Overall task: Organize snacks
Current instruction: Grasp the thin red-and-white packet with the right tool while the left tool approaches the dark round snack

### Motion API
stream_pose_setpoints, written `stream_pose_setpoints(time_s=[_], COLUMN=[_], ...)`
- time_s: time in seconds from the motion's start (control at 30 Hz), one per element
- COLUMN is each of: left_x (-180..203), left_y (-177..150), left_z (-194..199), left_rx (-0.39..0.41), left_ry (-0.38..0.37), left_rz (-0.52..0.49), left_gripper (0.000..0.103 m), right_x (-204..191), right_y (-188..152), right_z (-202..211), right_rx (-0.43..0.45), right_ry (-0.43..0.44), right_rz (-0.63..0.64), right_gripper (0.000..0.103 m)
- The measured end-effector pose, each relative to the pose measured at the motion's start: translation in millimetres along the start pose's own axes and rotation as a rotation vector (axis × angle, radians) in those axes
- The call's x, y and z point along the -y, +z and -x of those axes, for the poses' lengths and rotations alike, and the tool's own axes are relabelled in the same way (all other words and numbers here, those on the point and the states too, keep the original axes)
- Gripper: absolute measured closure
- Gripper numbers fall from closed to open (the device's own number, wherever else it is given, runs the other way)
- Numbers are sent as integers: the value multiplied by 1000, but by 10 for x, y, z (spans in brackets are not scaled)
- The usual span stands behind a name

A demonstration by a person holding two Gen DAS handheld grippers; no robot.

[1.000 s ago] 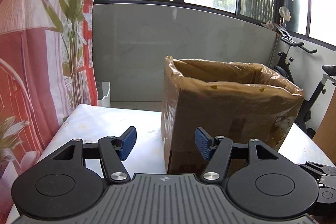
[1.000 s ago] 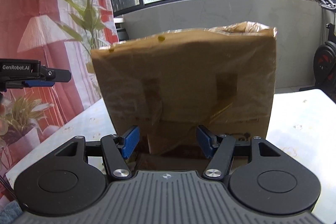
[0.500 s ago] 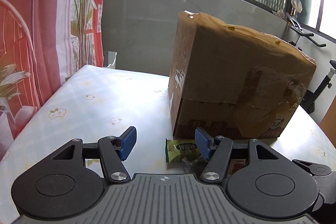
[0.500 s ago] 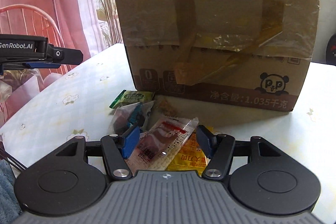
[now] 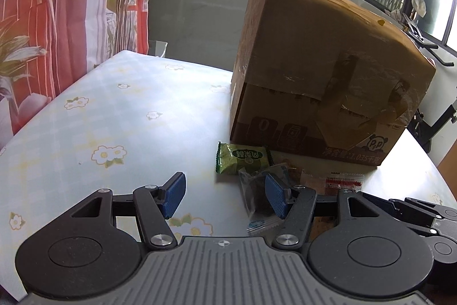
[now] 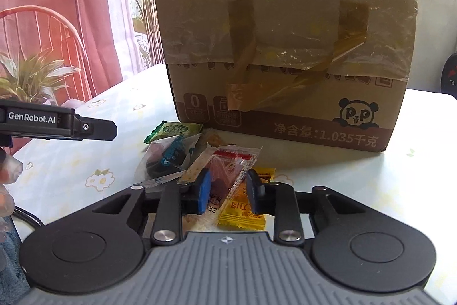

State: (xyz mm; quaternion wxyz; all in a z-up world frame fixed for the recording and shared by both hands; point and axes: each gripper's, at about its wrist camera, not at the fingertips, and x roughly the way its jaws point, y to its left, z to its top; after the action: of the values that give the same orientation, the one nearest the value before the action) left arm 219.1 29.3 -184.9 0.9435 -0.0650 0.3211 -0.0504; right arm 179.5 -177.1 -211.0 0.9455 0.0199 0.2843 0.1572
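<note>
Over on the left hangs a red and white curtain (image 5: 71, 19) printed with plants and a lamp, and in front of it runs the table (image 5: 120, 116), covered in a pale checked cloth dotted with small flowers. The left gripper (image 5: 225, 197) hovers low over that cloth with its blue pads spread wide and nothing between them; its right pad sits just above a clear packet with dark contents (image 5: 258, 196).

The snacks lie in a loose pile on the table, close against the front of the cardboard box (image 6: 285, 47). Leftmost is a green packet (image 6: 177, 130), flat on the cloth, then the clear packet, then a clear packet with red print (image 6: 228, 176), tilted up, and under it a yellow packet (image 6: 245, 212). The right gripper (image 6: 228, 190) has its pads drawn in around the red-printed packet; they look pressed on it, gripping it near its lower edge.

The box stands upright behind the pile, lined with a brown plastic bag folded over its sides and taped down, a panda logo at its lower right corner.
</note>
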Motion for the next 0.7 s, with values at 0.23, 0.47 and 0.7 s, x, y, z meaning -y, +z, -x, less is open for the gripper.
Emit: stream_pose_setpoints(time_s=[0.23, 0.47, 0.7], left_x=[11, 80, 172], left_y=[-71, -99, -137], left_z=[25, 45, 6], left_rx=[-3, 9, -8], left_ry=[4, 4, 12], left_rz=[0, -18, -41], left_gripper=[39, 39, 39], right_x=[187, 311, 389], right_y=[32, 86, 37], right_z=[112, 236, 236], right_rx=[69, 128, 116], right_ry=[45, -89, -77], right_rz=[-95, -76, -57], right_gripper=[93, 100, 100])
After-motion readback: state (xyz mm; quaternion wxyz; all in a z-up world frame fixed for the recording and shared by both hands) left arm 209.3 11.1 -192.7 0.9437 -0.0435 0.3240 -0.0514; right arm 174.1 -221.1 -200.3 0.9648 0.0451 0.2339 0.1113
